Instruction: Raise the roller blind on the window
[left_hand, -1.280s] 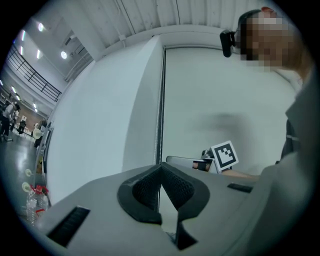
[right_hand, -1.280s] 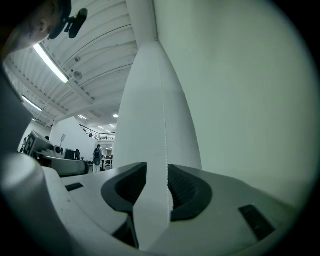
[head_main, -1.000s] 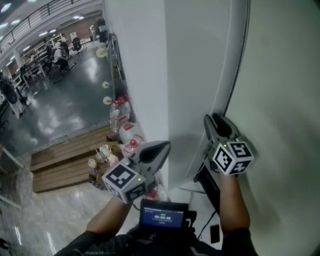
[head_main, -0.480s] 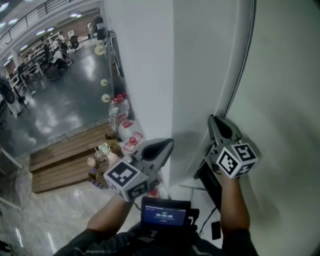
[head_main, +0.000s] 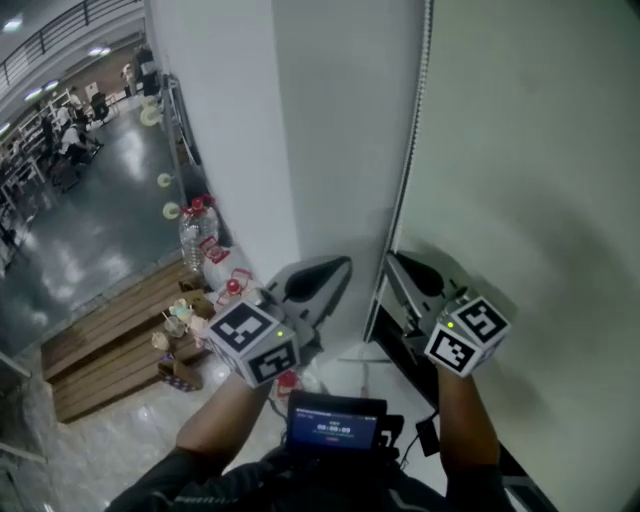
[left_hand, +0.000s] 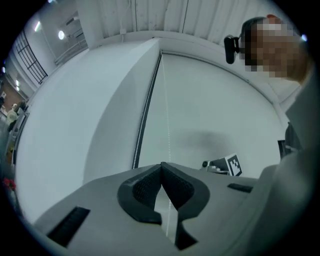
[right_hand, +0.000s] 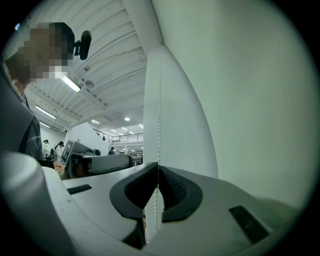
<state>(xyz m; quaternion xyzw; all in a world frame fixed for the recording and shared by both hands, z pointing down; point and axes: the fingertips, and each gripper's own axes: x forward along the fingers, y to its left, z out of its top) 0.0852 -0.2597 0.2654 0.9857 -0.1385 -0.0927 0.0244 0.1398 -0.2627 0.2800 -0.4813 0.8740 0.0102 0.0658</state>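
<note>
**Roller blind** (head_main: 540, 150): pale fabric filling the right half of the head view and hanging down past my hands. I judge it not yet raised.

**White wall** (head_main: 320, 120): centre of that frame, meeting the blind along a dark vertical edge.

**Hall floor** (head_main: 110, 230): far below, at left.

**Left gripper** (left_hand: 161, 167): my fingers meet at the lower centre of the left gripper view. They are pressed together on a thin strand of the bead chain (left_hand: 167, 125), which runs up in front of the blind.

**Right gripper** (right_hand: 158, 169): lower centre of the right gripper view, just beside the blind. Its fingers have just been closing and pinch the chain too, with the beads passing straight between the pads.

**Step in hand:** taking hold of the chain, I judge, with both grips set.

**Next move:** a steady pull along the chain's line, one hand drawing while the other gives way or lets go. I cannot tell from here which strand lifts the blind.
</note>
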